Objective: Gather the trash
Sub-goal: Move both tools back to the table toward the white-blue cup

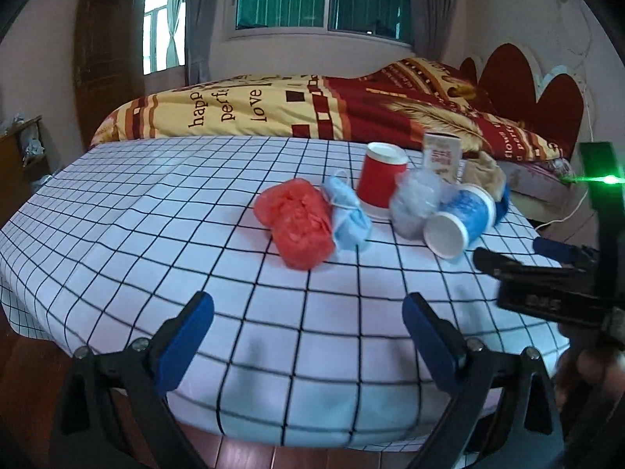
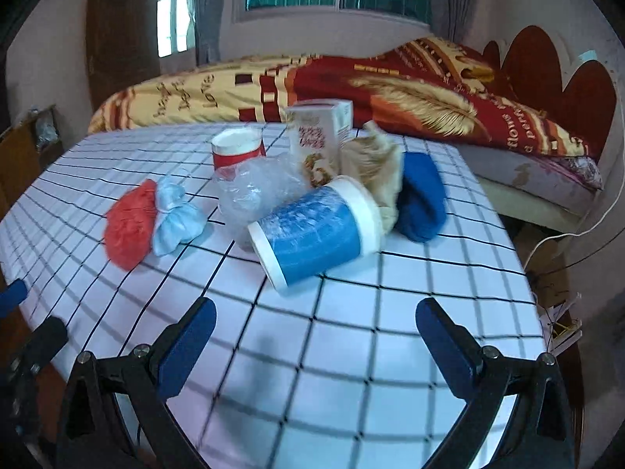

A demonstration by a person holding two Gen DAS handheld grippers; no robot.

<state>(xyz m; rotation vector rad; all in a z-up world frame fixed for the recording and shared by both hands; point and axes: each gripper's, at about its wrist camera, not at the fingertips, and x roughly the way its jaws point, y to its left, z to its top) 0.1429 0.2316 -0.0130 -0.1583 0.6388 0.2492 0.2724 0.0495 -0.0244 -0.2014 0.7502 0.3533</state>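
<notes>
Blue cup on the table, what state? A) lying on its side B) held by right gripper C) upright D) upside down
A: the blue cup lies on its side on the table, and the right gripper is open, short of it.

tablecloth: I see white with black squares
bag: red
lying cup: blue and white
standing cup: red

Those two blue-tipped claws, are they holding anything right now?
Nothing is held. The left gripper and right gripper both hang open above the checked tablecloth, short of the trash.
</notes>
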